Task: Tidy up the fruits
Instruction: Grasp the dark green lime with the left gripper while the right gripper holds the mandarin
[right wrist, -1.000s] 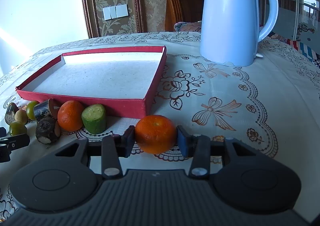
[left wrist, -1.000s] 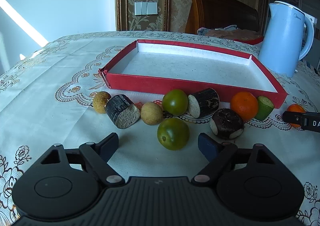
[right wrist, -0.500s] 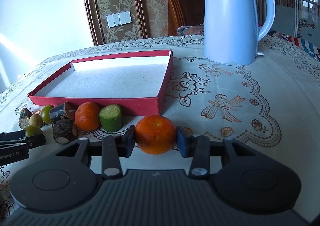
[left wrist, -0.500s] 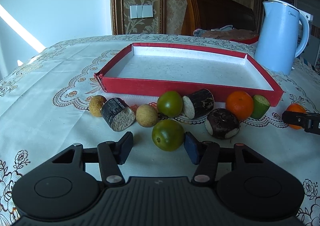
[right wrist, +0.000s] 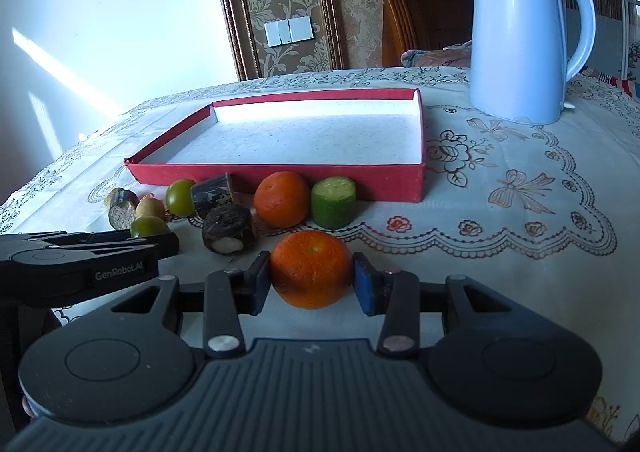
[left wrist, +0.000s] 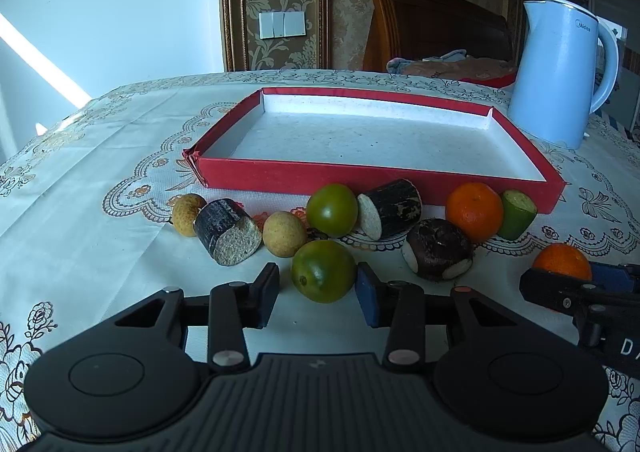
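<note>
Left hand-held gripper (left wrist: 316,294): spread, its 2 pads either side of a round green fruit (left wrist: 323,270); the right pad looks to touch the skin, a gap shows at the left pad.
Right hand-held gripper (right wrist: 311,284): pinching a round orange tangerine (right wrist: 311,269) between both pads, close above the cloth.
Shallow red cardboard tray with a white floor (left wrist: 280,172): lies mid-worktop, nothing inside it.
Fruit row: along the tray's near wall, on the cloth, lie 2 small tan round fruits (left wrist: 186,214), 2 dark-skinned cut cane pieces (left wrist: 228,231), a second green fruit (left wrist: 332,209), a dark round piece with white cut faces (left wrist: 438,249), a second tangerine (left wrist: 474,212) and a green cut cucumber piece (left wrist: 517,213), the last 2 touching.
Pale blue electric kettle (right wrist: 524,40): stands upright toward the worktop's far right edge, apart from the tray.
Worktop (right wrist: 520,236): covered by a cream embroidered cloth.
</note>
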Action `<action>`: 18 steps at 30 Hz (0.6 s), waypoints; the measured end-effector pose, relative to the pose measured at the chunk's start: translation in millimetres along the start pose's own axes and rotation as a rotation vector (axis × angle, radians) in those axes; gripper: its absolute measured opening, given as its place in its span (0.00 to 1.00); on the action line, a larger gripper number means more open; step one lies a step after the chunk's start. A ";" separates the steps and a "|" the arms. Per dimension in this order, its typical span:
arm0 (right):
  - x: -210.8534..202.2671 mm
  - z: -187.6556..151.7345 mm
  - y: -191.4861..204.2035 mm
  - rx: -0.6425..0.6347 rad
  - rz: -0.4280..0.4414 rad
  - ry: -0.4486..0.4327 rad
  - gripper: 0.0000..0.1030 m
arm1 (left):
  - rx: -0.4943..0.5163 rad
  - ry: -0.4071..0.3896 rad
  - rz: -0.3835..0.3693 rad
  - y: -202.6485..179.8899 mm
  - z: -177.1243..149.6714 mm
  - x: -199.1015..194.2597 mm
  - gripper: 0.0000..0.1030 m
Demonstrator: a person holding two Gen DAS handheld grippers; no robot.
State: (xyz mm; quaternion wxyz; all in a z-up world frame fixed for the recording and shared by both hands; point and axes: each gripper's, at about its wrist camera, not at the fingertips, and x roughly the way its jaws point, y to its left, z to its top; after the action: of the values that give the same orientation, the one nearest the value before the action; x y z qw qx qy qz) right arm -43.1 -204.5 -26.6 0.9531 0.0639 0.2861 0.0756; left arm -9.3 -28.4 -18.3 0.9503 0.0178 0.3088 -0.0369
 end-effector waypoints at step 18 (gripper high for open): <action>12.8 0.1 24.1 0.018 -0.069 0.012 0.39 | -0.019 -0.016 -0.010 1.4 -0.9 -2.4 0.32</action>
State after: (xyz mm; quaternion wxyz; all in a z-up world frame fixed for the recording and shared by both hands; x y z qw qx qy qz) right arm -35.1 -178.5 -29.4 0.9527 0.0623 0.2948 0.0403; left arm -11.7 -26.9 -17.6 0.9527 0.0067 0.3013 -0.0389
